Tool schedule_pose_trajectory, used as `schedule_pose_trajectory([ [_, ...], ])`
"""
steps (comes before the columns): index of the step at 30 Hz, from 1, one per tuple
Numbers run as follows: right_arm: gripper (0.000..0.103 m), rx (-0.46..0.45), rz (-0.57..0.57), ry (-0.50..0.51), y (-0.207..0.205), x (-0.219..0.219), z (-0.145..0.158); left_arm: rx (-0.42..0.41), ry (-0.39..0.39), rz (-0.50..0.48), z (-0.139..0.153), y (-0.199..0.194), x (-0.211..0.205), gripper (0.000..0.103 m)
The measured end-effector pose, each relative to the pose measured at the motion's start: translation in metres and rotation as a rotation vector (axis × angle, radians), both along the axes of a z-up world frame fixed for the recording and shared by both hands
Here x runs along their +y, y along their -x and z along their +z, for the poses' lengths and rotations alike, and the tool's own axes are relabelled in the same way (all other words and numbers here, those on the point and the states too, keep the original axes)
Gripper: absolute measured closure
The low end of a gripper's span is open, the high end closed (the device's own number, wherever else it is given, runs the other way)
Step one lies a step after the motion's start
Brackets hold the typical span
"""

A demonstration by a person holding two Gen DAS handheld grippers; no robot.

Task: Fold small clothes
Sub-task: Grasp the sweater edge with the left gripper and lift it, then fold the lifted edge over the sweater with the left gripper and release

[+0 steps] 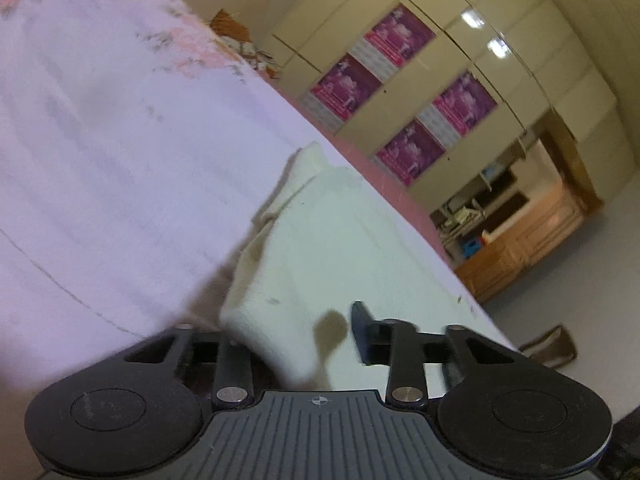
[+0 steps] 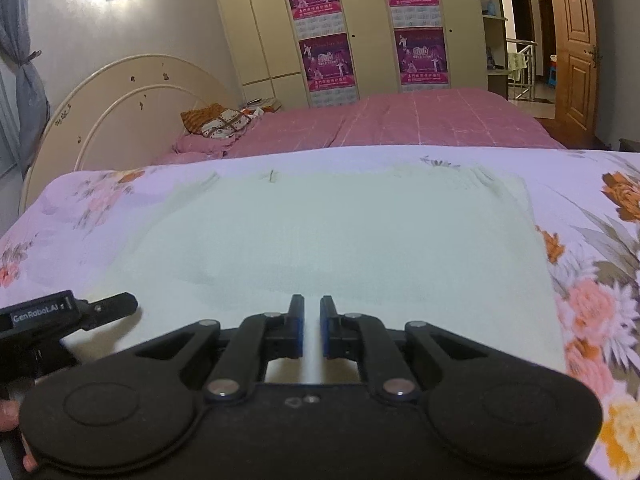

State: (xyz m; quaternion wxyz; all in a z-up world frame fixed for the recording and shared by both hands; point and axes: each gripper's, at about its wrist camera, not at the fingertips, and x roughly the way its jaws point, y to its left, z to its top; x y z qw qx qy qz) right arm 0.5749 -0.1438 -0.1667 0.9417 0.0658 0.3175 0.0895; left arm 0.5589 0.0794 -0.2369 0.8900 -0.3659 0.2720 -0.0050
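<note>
One cream cloth [image 2: 340, 232] lies spread flat on the floral sheet [image 2: 592, 280], filling the middle of your right wrist view from 9 o'clock across to 3 o'clock.

Your right gripper [image 2: 311, 308] sits at its near edge, at 6 o'clock. Its blue pads are pressed almost together, with only a thin slit left between them. Cloth shows through that slit, but you cannot tell whether it is pinched.

Your left gripper [image 2: 116, 306] reaches onto the cloth's near corner at 8 o'clock. In its own tilted, blurred view a raised fold of cloth hides one finger. The other finger stands just beside the fold, and you cannot tell whether the pads grip it.

Beyond the sheet, at 12 o'clock, lie a pink bed cover [image 2: 400, 124] and a cream wardrobe [image 2: 368, 20]. A curved headboard [image 2: 120, 92] is at 10 o'clock.
</note>
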Motion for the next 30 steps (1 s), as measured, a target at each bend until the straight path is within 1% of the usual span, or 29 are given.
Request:
schedule_pose_trajectory([
  [1, 0.095, -0.001, 0.003, -0.002, -0.004, 0.000, -0.001, 0.008, 0.026, 0.006, -0.003, -0.003, 0.002, 0.096],
  [3, 0.095, -0.001, 0.011, -0.007, -0.010, -0.001, -0.002, -0.013, 0.052, 0.035, -0.006, -0.005, 0.004, 0.096],
  [5, 0.095, -0.001, 0.024, -0.015, -0.016, 0.000, -0.002, -0.058, 0.019, 0.049, -0.001, -0.003, 0.000, 0.096],
  [6, 0.095, -0.003, 0.033, -0.019, -0.017, 0.000, -0.003, -0.064, -0.001, 0.052, 0.000, -0.004, -0.003, 0.096],
  [7, 0.095, -0.006, 0.043, -0.020, -0.020, 0.002, -0.003, -0.053, -0.010, 0.053, -0.001, -0.008, -0.005, 0.096],
  [9, 0.095, 0.006, 0.067, -0.010, -0.025, 0.004, -0.007, -0.001, -0.005, 0.056, -0.007, -0.018, -0.006, 0.096],
  [10, 0.097, 0.026, 0.079, -0.002, -0.029, 0.005, -0.012, 0.021, 0.001, 0.050, -0.009, -0.024, -0.004, 0.096],
  [11, 0.099, 0.042, 0.088, 0.011, -0.032, 0.005, -0.017, 0.025, -0.002, 0.048, -0.006, -0.027, -0.003, 0.096],
  [12, 0.099, 0.028, 0.100, 0.015, -0.031, 0.004, -0.020, 0.016, -0.026, 0.039, -0.001, -0.029, -0.004, 0.096],
  [15, 0.100, 0.023, 0.129, 0.017, -0.030, 0.001, -0.020, -0.034, -0.158, -0.046, 0.025, -0.041, -0.020, 0.096],
  [17, 0.102, 0.036, 0.138, -0.019, -0.033, -0.006, -0.019, -0.059, -0.244, -0.118, 0.045, -0.051, -0.038, 0.096],
  [20, 0.103, 0.066, 0.146, -0.105, -0.038, -0.021, -0.017, -0.090, -0.383, -0.220, 0.073, -0.065, -0.075, 0.096],
  [22, 0.103, 0.072, 0.136, -0.193, -0.034, -0.041, -0.013, -0.104, -0.466, -0.294, 0.091, -0.074, -0.103, 0.096],
  [23, 0.102, 0.074, 0.125, -0.244, -0.031, -0.053, -0.011, -0.106, -0.496, -0.325, 0.096, -0.076, -0.115, 0.096],
  [24, 0.092, 0.072, 0.105, -0.287, -0.027, -0.066, -0.009, -0.109, -0.522, -0.366, 0.102, -0.081, -0.129, 0.096],
  [25, 0.090, 0.064, 0.079, -0.327, -0.021, -0.081, -0.007, -0.100, -0.550, -0.411, 0.106, -0.087, -0.145, 0.096],
  [27, 0.089, 0.060, 0.042, -0.416, -0.011, -0.112, -0.004, -0.078, -0.601, -0.487, 0.111, -0.094, -0.176, 0.096],
  [28, 0.087, 0.059, 0.017, -0.465, -0.005, -0.129, -0.004, -0.068, -0.624, -0.522, 0.115, -0.099, -0.190, 0.096],
  [29, 0.085, 0.060, -0.013, -0.520, 0.002, -0.148, -0.003, -0.060, -0.642, -0.552, 0.113, -0.098, -0.207, 0.096],
  [30, 0.080, 0.062, -0.034, -0.561, 0.006, -0.162, -0.004, -0.039, -0.654, -0.589, 0.108, -0.103, -0.223, 0.096],
])
